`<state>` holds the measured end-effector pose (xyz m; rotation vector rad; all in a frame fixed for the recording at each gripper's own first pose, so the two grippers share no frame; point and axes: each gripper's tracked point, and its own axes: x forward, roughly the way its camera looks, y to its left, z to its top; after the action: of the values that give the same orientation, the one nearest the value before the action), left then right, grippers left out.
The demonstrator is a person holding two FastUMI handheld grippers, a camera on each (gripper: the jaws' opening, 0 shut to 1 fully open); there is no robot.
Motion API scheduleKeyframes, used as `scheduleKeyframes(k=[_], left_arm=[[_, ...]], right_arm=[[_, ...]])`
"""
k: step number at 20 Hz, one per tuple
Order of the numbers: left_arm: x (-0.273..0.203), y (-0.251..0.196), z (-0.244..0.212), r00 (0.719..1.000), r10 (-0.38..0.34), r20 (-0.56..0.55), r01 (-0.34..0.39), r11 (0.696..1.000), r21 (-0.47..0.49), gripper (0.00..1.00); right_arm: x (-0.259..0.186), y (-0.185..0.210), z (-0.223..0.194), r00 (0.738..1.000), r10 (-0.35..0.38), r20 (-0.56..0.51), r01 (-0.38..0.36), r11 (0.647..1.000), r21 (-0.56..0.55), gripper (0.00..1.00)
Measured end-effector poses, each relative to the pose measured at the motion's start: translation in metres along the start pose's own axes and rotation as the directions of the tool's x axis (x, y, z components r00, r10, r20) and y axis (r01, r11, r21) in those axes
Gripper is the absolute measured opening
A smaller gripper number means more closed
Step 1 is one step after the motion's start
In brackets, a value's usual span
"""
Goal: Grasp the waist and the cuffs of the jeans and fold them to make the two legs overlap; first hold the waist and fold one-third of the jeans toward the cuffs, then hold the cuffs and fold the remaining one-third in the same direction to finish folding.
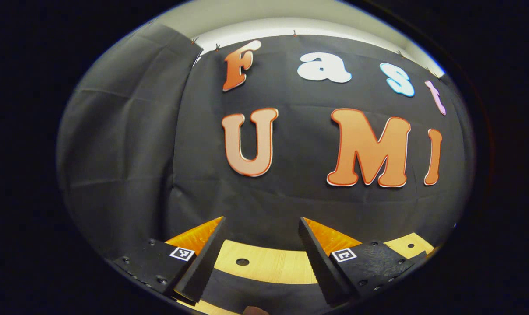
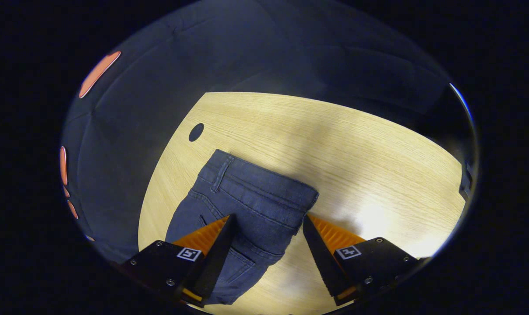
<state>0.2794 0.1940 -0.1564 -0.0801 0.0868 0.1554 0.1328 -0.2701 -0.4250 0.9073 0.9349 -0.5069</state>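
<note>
Jeans (image 2: 247, 205): lying flat on the tabletop (image 2: 356, 144), waistband toward the far edge.
Right gripper (image 2: 266, 227): jaws spread wide, hovering over the waist, grasping nothing.
Left gripper (image 1: 262, 227): jaws released, facing the booth wall.

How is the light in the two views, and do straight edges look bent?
Right gripper view: a bright glare patch lies on the wooden table right of the jeans, with soft shadow bands across the wood; the table's edges bow. Left gripper view: even, dim light on the black cloth wall; its seams curve toward the rim.
</note>
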Motion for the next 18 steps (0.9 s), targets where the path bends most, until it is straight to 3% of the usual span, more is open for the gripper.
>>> scheduleKeyframes(k=[4,6,8,10,11,13,18], left_arm=[[-0.008,-0.011,-0.002,0.999,-0.045,-0.013,0.045,0.999,0.017,0.97],[-0.013,-0.016,-0.01,0.998,-0.048,-0.046,0.049,0.998,0.036,0.94],[-0.019,-0.025,-0.018,0.995,-0.063,-0.077,0.066,0.997,0.032,1.0],[-0.025,-0.032,-0.022,0.993,-0.076,-0.087,0.079,0.996,0.033,0.95],[-0.028,-0.035,-0.022,0.993,-0.083,-0.089,0.087,0.995,0.039,0.98],[-0.035,-0.041,-0.023,0.992,-0.097,-0.085,0.101,0.994,0.052,0.95],[-0.04,-0.047,-0.013,0.99,-0.128,-0.062,0.133,0.988,0.076,0.97]], right_arm=[[0.005,-0.001,-0.002,0.999,-0.025,0.023,0.026,0.998,-0.056,0.81],[0.008,0.007,-0.003,0.998,0.011,0.066,-0.008,0.999,-0.042,0.64],[0.01,0.009,-0.006,0.997,0.007,0.083,-0.006,1.0,-0.001,0.38],[0.013,0.011,-0.006,0.996,0.01,0.093,-0.013,0.999,0.03,0.37],[-0.013,0.013,-0.003,0.996,0.014,0.093,-0.018,0.999,0.045,0.18],[-0.001,0.015,0.001,0.992,0.02,0.121,-0.022,1.0,0.013,0.17],[-0.034,0.033,0.007,0.979,0.083,0.187,-0.077,0.996,-0.04,0.17]])
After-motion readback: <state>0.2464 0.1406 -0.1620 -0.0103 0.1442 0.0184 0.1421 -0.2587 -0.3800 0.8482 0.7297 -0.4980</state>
